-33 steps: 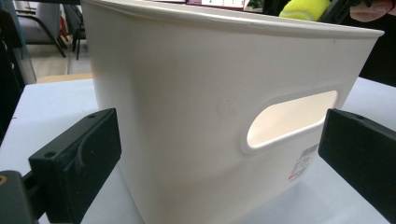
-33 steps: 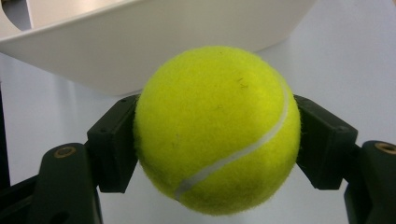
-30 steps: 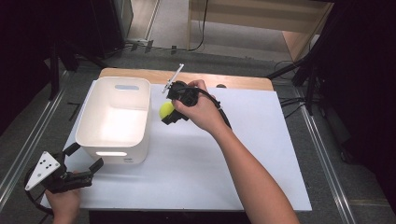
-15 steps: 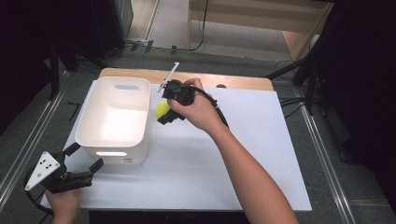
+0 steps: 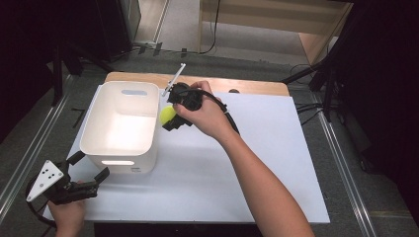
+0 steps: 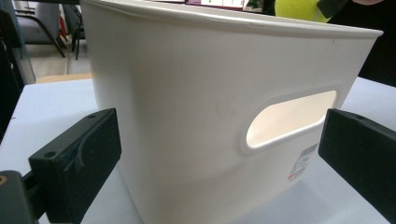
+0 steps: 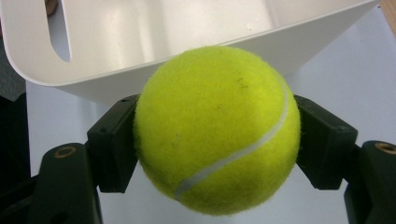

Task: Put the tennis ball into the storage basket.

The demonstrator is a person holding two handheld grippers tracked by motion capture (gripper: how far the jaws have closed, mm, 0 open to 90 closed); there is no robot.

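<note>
Tennis ball (image 7: 215, 128) sits clamped between both jaws of the right gripper (image 5: 174, 113), held just beside the right rim of the white bin (image 5: 120, 148). The left gripper (image 5: 85, 174) holds nothing, its jaws spread wide at the bin's near end wall without gripping it.

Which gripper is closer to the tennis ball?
The right. The right gripper holds the tennis ball between its jaws beside the white bin. The left gripper sits open at the bin's near end, far from the ball.

Surfaces, obs.
Bin (image 6: 196, 107) was smooth white plastic, slight sheen; ball (image 7: 217, 128) fuzzy yellow felt; jaw pads matt blk; table (image 5: 276, 168) matt white.
</note>
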